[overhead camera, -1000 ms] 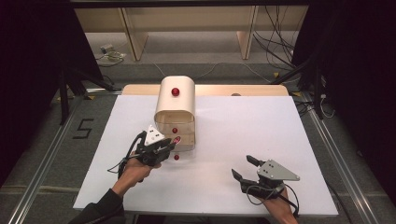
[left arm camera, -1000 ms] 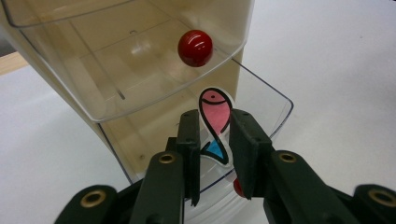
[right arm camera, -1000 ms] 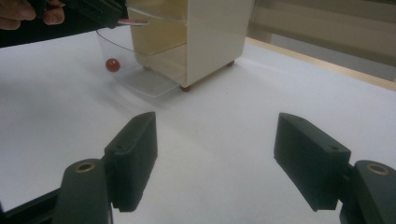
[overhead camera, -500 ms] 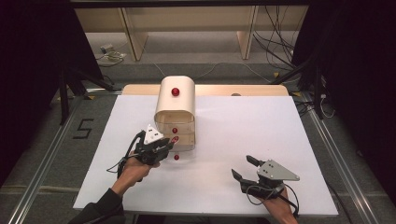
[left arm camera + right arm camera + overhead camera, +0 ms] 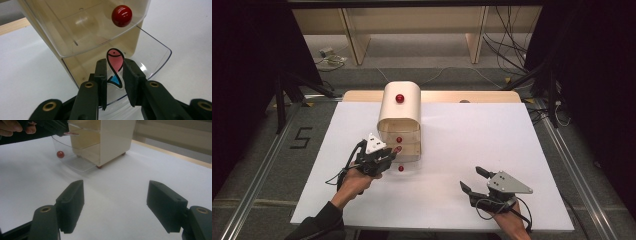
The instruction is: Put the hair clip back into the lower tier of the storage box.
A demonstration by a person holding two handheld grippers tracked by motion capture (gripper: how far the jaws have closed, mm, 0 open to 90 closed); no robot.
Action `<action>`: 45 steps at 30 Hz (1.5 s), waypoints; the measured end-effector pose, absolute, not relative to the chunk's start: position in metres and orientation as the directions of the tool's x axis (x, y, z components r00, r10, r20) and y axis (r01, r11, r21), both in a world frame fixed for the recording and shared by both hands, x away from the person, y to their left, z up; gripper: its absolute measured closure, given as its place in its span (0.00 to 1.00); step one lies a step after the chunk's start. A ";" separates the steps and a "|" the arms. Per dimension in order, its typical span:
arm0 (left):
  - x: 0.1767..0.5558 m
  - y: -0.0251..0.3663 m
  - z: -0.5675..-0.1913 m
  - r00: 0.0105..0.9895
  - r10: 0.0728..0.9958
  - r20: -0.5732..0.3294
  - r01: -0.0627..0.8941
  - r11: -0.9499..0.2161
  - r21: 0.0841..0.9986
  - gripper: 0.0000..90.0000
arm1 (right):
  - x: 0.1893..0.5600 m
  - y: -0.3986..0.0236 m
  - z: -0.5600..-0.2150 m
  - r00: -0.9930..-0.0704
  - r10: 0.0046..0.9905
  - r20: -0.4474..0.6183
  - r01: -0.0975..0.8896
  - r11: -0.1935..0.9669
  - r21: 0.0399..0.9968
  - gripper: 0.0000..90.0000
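Gripping a pink fish cutout [image 5: 114,65] upright between its pads, the left gripper [image 5: 384,156] is hanging directly over the pulled-out bottom drawer [image 5: 152,60], at six o'clock of the cabinet [image 5: 399,120]; the right gripper [image 5: 473,181] is resting open, well apart.

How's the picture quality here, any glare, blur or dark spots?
High view: surroundings fall into black, white table evenly lit. Left gripper view: glare streaks on the clear drawer, fish card sharp. Right gripper view: cabinet soft, near jaws blurred.

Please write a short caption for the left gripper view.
Left tool holds a pink fish card over the open clear drawer.
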State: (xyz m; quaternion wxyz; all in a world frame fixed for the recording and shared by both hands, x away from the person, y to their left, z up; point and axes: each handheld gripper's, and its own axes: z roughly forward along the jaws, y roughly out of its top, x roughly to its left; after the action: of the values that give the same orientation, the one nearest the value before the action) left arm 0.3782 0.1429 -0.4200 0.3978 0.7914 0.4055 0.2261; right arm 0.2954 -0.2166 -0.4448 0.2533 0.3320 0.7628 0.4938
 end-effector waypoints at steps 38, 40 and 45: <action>0.376 0.140 -0.421 0.582 0.813 0.024 0.463 -0.356 0.812 0.49 | 0.295 -0.217 -0.445 -0.652 0.756 -0.060 0.256 0.294 0.921 0.35; 0.375 0.139 -0.422 0.581 0.813 0.029 0.464 -0.360 0.809 0.47 | 0.295 -0.217 -0.445 -0.652 0.756 -0.061 0.256 0.294 0.921 0.35; 0.372 0.137 -0.422 0.588 0.808 0.036 0.456 -0.368 0.810 0.45 | 0.295 -0.217 -0.445 -0.651 0.757 -0.060 0.257 0.294 0.921 0.35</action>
State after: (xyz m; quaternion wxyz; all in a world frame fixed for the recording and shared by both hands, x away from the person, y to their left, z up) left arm 0.3718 0.1369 -0.4224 0.3984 0.7969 0.3967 0.2210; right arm 0.2951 -0.2166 -0.4447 0.2538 0.3319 0.7634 0.4927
